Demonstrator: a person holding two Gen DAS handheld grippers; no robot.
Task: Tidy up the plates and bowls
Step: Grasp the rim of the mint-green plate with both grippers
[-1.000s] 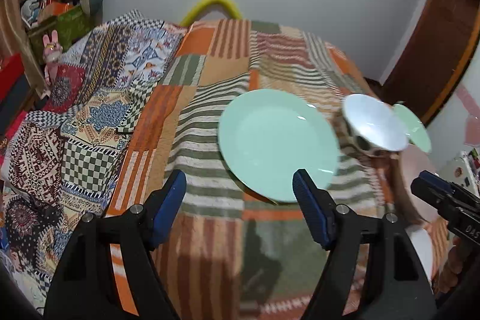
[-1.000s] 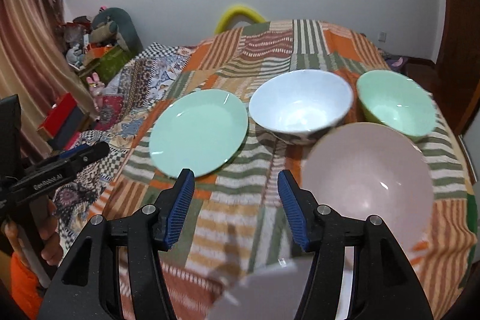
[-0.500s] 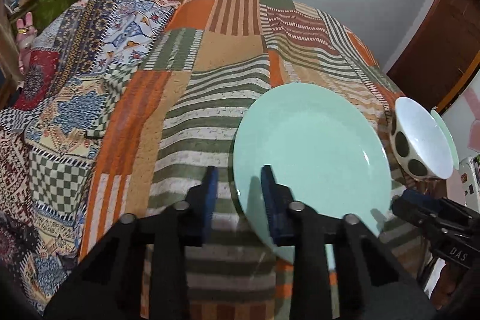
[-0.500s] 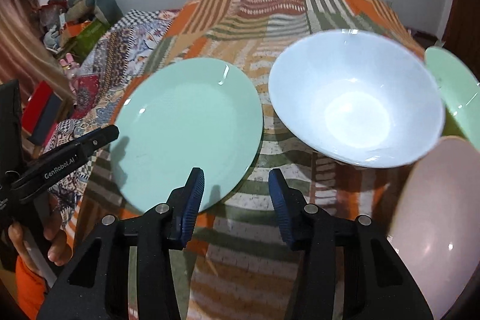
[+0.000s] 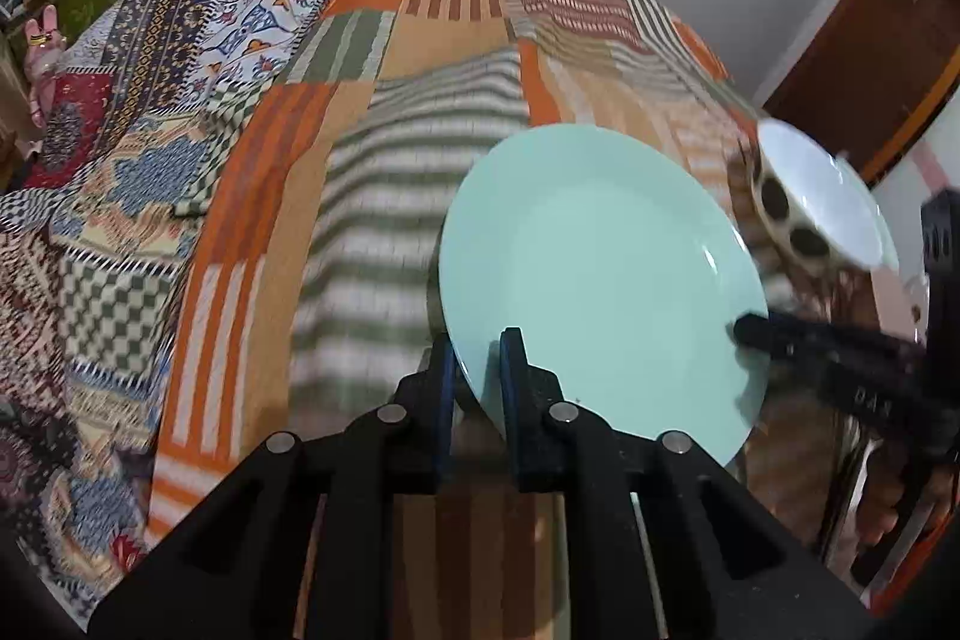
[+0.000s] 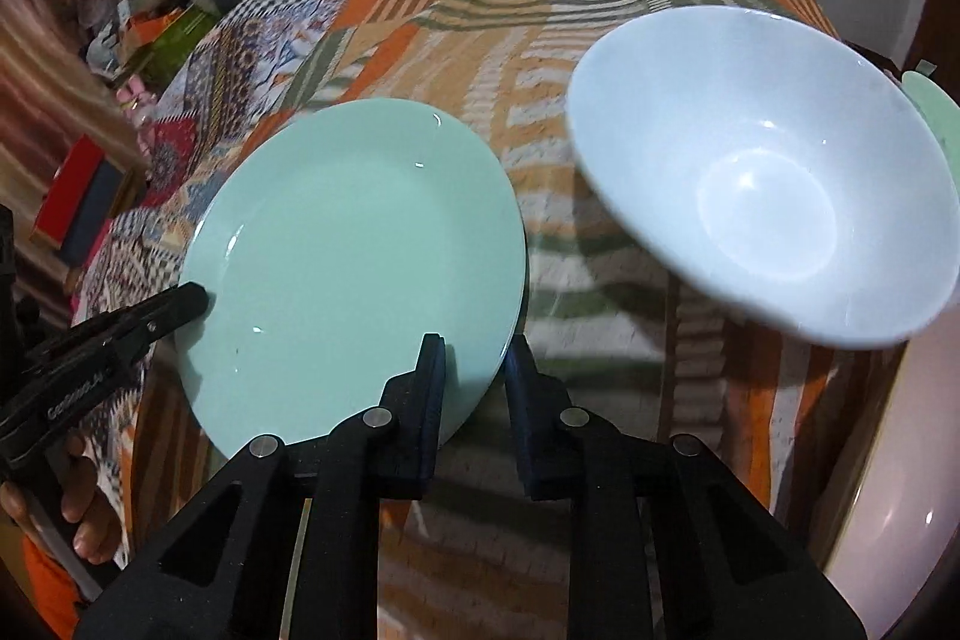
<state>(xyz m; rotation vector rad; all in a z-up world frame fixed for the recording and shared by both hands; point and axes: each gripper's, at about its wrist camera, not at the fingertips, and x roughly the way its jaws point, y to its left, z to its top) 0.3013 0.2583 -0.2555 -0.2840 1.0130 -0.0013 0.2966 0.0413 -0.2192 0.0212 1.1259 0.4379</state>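
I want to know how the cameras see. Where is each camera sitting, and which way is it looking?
Left wrist: sits on the left gripper, looks down along its fingers at the green plate; the right gripper shows too.
Right wrist: sits on the right gripper, looks down at the plate's other edge and the white bowl; a hand shows.
Both share the plate, bowl and patchwork cloth.

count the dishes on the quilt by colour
mint green: 2, a flat round plate and a bowl edge at the right
white: 1, a deep round bowl
pale pink: 1, a bowl at the lower right
total: 4
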